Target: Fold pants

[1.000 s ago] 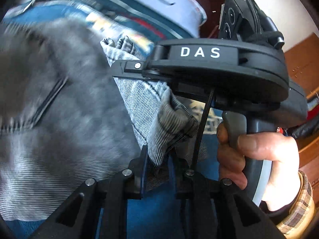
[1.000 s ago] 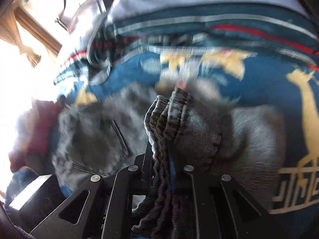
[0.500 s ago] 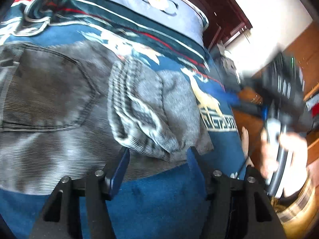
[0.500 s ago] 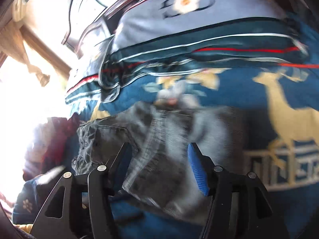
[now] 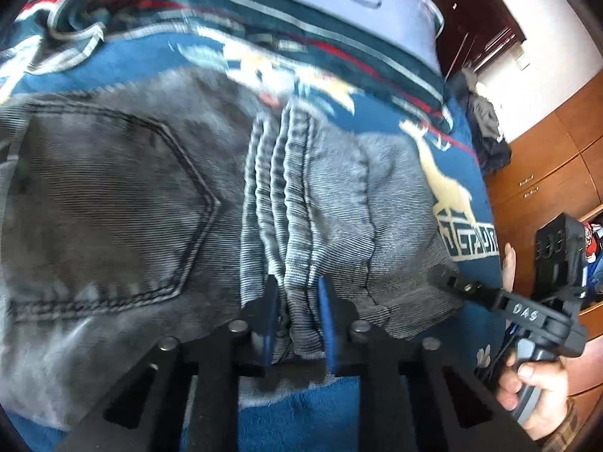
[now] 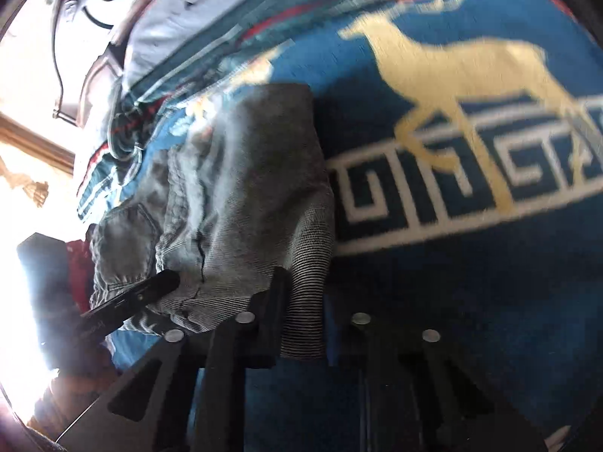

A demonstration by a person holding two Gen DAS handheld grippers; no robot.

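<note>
Left wrist view shows soft, limp grey pants [image 5: 158, 203] folded on the bed [image 5: 309, 410] near its front edge, left gripper [image 5: 297, 324] pinching stacked hems and right gripper [image 6: 301, 320] just closed, pinching the fold's corner.

We see the pants [image 5: 158, 203] lying on the blanket [image 5: 444, 139], pocket [image 5: 113, 203] to the left, bunched hems [image 5: 290, 196] in the middle. Behind them sits the pillow [image 5: 377, 3]. We find the cabinet [image 5: 554, 158] off to the right, beyond the bed's edge.
</note>
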